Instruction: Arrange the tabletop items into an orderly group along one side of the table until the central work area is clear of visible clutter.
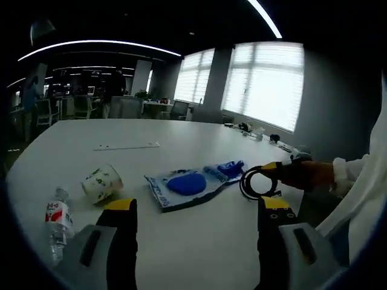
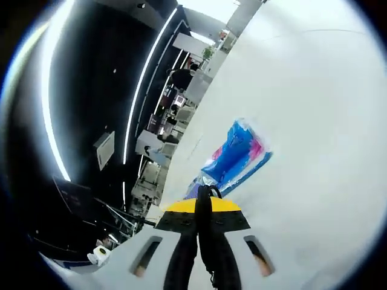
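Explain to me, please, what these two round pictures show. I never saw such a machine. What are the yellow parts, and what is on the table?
A person holds a hand gripper in each hand; each carries a camera. In the left gripper view, the left gripper is open above a white table with a water bottle, a tipped paper cup and a blue packet. The right gripper enters from the right, shut on a coiled black cable. The right gripper view is tilted; its jaws grip that cable.
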Demonstrator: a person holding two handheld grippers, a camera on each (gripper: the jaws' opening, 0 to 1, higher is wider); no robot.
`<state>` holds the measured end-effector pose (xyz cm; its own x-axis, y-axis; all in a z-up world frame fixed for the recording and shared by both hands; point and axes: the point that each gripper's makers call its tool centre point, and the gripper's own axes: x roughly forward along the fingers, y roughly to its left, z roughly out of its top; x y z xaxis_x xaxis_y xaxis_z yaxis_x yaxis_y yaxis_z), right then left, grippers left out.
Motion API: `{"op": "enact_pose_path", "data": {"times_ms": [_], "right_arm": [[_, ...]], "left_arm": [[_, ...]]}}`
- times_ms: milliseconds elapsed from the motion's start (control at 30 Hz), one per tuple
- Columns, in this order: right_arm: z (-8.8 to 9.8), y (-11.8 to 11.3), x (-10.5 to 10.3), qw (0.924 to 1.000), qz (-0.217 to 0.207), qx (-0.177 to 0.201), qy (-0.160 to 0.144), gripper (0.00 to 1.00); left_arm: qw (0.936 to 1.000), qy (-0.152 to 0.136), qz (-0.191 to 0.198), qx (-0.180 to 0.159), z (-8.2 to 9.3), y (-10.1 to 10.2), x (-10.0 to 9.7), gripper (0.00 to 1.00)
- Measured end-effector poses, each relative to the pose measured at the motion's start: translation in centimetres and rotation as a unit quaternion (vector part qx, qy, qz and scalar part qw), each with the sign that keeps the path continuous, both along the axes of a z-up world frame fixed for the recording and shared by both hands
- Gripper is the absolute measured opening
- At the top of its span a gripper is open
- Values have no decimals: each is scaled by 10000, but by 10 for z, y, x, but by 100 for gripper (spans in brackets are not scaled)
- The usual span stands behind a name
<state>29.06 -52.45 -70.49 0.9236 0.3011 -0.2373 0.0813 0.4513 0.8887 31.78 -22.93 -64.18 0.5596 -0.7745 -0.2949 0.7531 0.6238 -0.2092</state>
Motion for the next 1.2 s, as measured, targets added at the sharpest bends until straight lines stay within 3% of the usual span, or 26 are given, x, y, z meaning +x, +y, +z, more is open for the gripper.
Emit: {"op": "enact_pose_path", "data": {"times_ms": [100,367,567,667,800,1200], "right_arm": [[0,1,0,10000,-7,-67,28,1],[-15,-11,6,9956,209,-881,220,2],[-26,-15,6,9852,352,-1628,418,1],[-34,-20,4,9744,485,-2113,591,0],[-32,-24,7,9764,476,-2036,535,0],[-51,-31,5,9611,677,-2561,786,0]], "left_arm": [[10000,1,-27,16,0,-1,-1,83],[10000,-8,-70,30,-1,-2,-1,83],[9999,-46,-107,92,-2,-3,-1,82],[9999,-63,-111,98,-1,-3,-1,81],[9998,-135,-109,57,3,-3,0,80],[9997,-180,-159,83,3,-6,-3,79]]}}
